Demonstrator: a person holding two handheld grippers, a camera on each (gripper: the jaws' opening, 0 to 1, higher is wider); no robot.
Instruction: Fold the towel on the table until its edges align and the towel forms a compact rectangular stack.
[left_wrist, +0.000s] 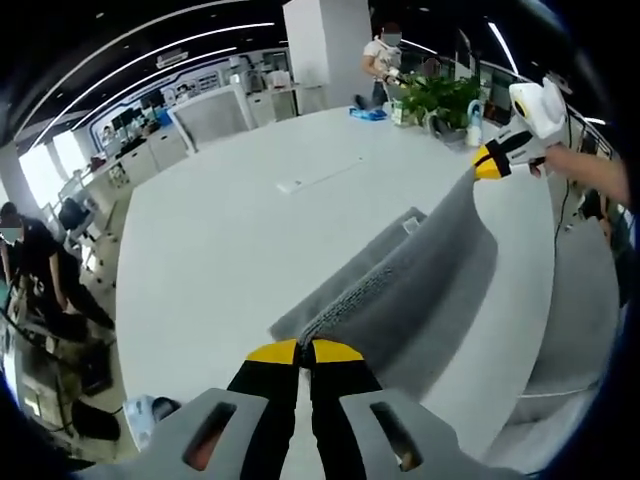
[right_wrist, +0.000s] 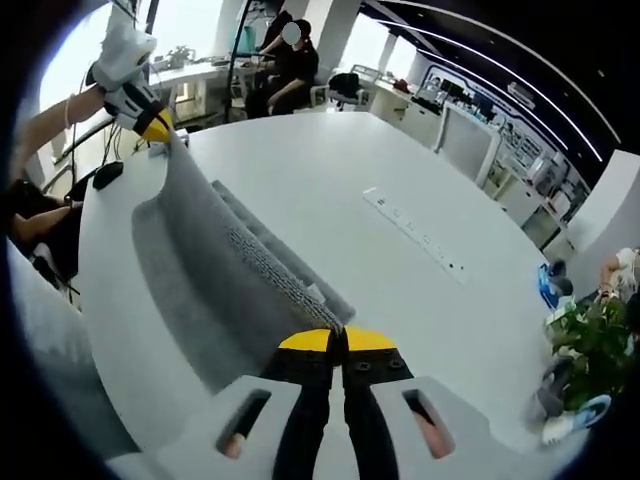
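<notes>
Towel (left_wrist: 420, 270) is grey and lifted off the white table (left_wrist: 230, 250), stretched in the air between the two grippers, with part of it still lying on the tabletop along its far edge.

Left gripper (left_wrist: 304, 352), seen in the left gripper view: yellow-tipped jaws closed together, pinching one corner of the towel right at the tips. Fabric runs from there up and away to the right gripper (left_wrist: 487, 163), which comes in at the upper right of that view with a person's hand behind it. Its yellow tips sit on the opposite corner of the cloth.

Right gripper view agrees: right gripper (right_wrist: 337, 340) has its jaws pressed shut on a towel (right_wrist: 200, 260) corner, with the knit hem showing just ahead of the tips. Left gripper (right_wrist: 157, 126) is at the upper left of that view, tips on the far corner; from this distance I can't really make out the gap between those tips, but the cloth hangs from them.

Towel sags in the middle and casts a shadow on the table (right_wrist: 400, 290) near the table's curved edge.

Other stuff: power strip (right_wrist: 415, 237) flat on the table, well apart from the towel. Potted plant (left_wrist: 440, 98) at the far end of the table. Seated person (right_wrist: 290, 60) beyond the table, another person (left_wrist: 385, 60) standing past the plant.
</notes>
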